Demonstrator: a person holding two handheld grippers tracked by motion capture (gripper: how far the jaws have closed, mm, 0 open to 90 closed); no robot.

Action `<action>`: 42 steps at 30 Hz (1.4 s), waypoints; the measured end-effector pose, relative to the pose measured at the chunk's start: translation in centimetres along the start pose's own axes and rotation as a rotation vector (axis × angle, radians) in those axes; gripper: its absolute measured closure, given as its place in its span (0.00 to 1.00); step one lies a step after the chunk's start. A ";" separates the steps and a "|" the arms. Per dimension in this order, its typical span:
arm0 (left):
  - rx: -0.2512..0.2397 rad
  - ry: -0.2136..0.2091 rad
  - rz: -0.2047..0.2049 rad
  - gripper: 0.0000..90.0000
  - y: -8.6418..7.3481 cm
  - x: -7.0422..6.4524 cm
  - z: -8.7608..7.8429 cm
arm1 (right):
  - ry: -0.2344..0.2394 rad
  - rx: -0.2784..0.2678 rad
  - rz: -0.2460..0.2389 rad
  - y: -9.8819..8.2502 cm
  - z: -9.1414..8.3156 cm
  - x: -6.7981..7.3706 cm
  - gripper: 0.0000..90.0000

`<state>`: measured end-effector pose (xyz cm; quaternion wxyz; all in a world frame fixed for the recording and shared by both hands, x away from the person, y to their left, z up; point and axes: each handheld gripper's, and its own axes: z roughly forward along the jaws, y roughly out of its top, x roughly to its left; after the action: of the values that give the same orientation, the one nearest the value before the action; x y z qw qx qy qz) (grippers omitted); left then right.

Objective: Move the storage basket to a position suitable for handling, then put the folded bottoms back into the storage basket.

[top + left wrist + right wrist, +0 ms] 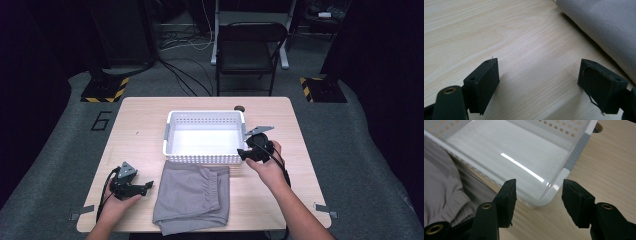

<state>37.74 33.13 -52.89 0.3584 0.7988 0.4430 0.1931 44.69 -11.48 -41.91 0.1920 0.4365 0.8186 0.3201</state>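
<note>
A white perforated basket [205,114] stands empty at the middle of the wooden table [140,130]. In front of it lies a folded grey garment [192,197] with an elastic waistband. My right gripper [241,154] hovers at the basket's near right corner, open. In the right gripper view, the right gripper [539,195] has nothing between its pads, with the basket [576,147] corner just beyond and the garment [441,185] at left. My left gripper [147,186] rests left of the garment. In its own view the left gripper [539,80] is open over bare wood, the garment [604,25] at upper right.
A dark round grommet [239,108] sits at the table's far edge behind the basket. A black folding chair [250,50] stands beyond the table, with cables on the floor near it. Bare wood lies left and right of the basket.
</note>
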 end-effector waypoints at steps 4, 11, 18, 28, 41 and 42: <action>-0.007 -0.022 -0.033 0.28 0.2 -0.2 -0.1 | -0.025 -0.014 -0.032 -1.1 -0.8 1.0 0.50; 0.025 -0.055 -0.067 0.36 0.7 -0.8 -0.4 | -0.008 -0.021 -0.045 -2.7 -1.1 2.2 0.50; 0.019 -0.083 -0.112 0.41 1.3 -1.8 -0.9 | 0.013 -0.034 -0.059 -3.9 -1.0 3.1 0.49; 0.004 -0.124 -0.049 0.52 2.0 -3.7 -1.5 | 0.082 -0.061 -0.006 -5.7 -1.0 3.9 0.37; -0.029 -0.156 -0.101 0.43 3.1 -5.1 -2.8 | 0.116 -0.030 0.015 -6.7 -1.5 5.0 0.25; -0.033 -0.154 -0.115 0.42 3.3 -5.3 -3.0 | 0.118 -0.031 0.009 -6.9 -1.8 5.1 0.27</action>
<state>34.89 28.69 -48.41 0.4151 0.7783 0.4562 0.1174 36.74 -10.70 -45.57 0.1485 0.4176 0.8215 0.3588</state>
